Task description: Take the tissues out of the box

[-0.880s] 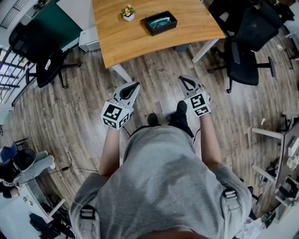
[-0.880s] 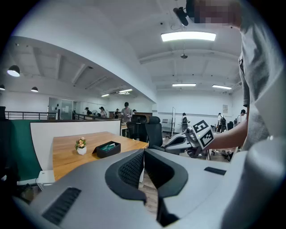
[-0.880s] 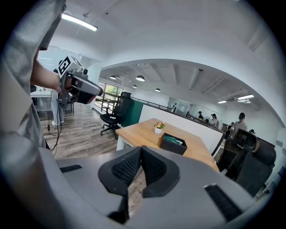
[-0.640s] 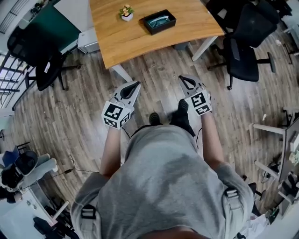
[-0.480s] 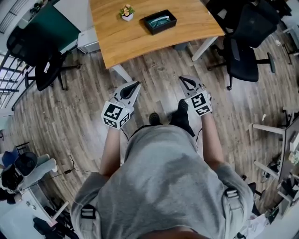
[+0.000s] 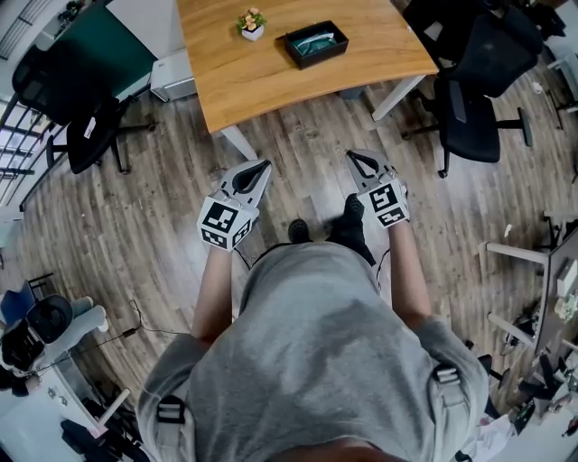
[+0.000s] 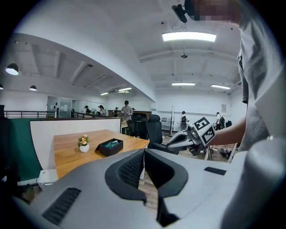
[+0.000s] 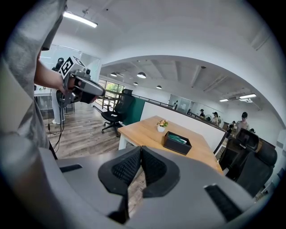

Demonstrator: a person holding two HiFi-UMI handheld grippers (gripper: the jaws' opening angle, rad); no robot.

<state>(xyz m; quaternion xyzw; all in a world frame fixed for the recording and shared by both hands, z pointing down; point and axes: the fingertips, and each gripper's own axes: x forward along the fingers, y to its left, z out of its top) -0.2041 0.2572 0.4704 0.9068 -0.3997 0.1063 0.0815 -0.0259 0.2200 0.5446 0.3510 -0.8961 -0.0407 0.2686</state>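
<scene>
Head view looks down on a person standing on the wood floor, well short of the work. The left hand-held gripper is carried out in front at about waist height; its own view shows the ribbed pads pressed together with nothing between them. That looks like a carrying posture, not a reach. Ahead, across bare floor, stands the wooden bench, with a small potted plant near its far edge. Just to the right of the plant is the black tissue box, lying flat with its top open and something teal and pale showing inside. It sits clear of the bench edges, so either side could come at it from above. The right hand-held gripper mirrors the left, jaws likewise closed on nothing and aimed slightly down toward the bench. By my reckoning the task has not begun: the box is untouched and well apart from both grippers, and the person must walk closer before either can part its jaws over the opening.
</scene>
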